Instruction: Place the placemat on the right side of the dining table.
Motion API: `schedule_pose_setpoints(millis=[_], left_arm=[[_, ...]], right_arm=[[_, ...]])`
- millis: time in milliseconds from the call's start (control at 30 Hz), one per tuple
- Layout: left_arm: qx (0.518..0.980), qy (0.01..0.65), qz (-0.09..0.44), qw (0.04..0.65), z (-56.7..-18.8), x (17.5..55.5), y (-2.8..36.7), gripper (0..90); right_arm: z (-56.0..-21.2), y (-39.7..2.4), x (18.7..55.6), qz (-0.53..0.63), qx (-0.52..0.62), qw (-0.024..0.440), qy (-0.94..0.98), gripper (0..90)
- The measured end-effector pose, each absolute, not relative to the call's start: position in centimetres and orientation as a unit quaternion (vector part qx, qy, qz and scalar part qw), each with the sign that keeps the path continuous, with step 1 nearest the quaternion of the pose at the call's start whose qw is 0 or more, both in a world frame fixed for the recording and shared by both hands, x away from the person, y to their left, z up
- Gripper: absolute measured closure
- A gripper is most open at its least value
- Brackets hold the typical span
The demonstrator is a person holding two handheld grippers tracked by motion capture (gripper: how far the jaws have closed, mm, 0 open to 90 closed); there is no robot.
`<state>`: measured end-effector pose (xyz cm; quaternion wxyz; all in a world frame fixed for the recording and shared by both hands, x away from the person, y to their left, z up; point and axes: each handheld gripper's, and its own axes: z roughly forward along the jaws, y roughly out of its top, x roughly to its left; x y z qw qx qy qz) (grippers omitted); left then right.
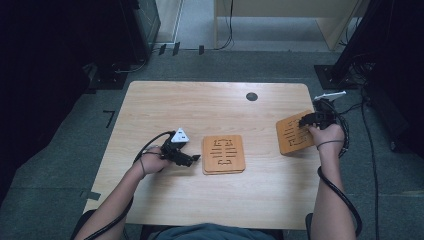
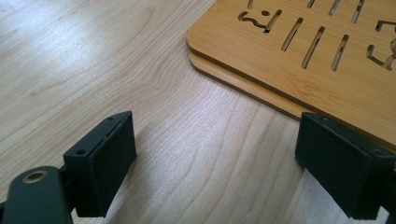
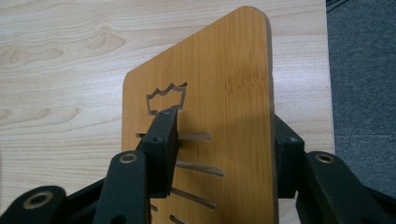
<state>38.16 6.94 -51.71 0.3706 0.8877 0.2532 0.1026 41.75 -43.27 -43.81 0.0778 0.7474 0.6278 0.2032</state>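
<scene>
Bamboo slotted board [image 3: 219, 93] pinched by right gripper [image 3: 224, 154] | left gripper [image 2: 219, 172] spread beside stacked boards [image 2: 299, 51]

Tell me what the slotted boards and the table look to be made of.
Slotted boards: likely bamboo, honey-toned, smooth satin finish, with fine straight grain and clean cut-outs; the one the right hand-held gripper clamps looks the same. Table: pale wood-grain top, possibly laminate, with broad swirling grain and a flat, even sheen.

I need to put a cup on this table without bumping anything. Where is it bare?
Bare: the far strip of the table up to the round hole, and the near edge below the stacked boards. Crowded: the left hand-held gripper beside that stack; the right hand-held gripper grips a board.
</scene>
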Motion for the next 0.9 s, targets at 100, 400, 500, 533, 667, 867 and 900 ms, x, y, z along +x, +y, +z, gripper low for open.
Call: schedule_pose_setpoints(millis=[100,400,500,533,667,867,900], left_arm=[[0.888,0.253,0.103,0.371,-51.7,38.2,6.9,11.4],[0.887,0.253,0.103,0.371,-51.7,38.2,6.9,11.4],[0.887,0.253,0.103,0.371,-51.7,38.2,6.9,11.4],[0.887,0.253,0.103,0.371,-51.7,38.2,6.9,11.4],[0.887,0.253,0.103,0.371,-51.7,38.2,6.9,11.4],[0.887,0.253,0.103,0.372,-51.7,38.2,6.9,11.4],[0.887,0.253,0.103,0.372,-51.7,38.2,6.9,11.4]], right_arm=[[-44.0,-43.4,41.8,0.204,0.747,0.077,0.629,51.1],[-44.8,-43.1,42.0,0.209,0.741,0.069,0.635,46.7],[-45.1,-43.1,42.1,0.206,0.74,0.07,0.637,44.0],[-45.2,-43.1,42.1,0.207,0.741,0.068,0.636,43.6],[-45.6,-43.4,42.1,0.211,0.742,0.063,0.633,41.4],[-46.2,-43.4,42.2,0.217,0.737,0.059,0.637,38.4],[-46.2,-43.4,42.3,0.216,0.736,0.06,0.639,37.7]])
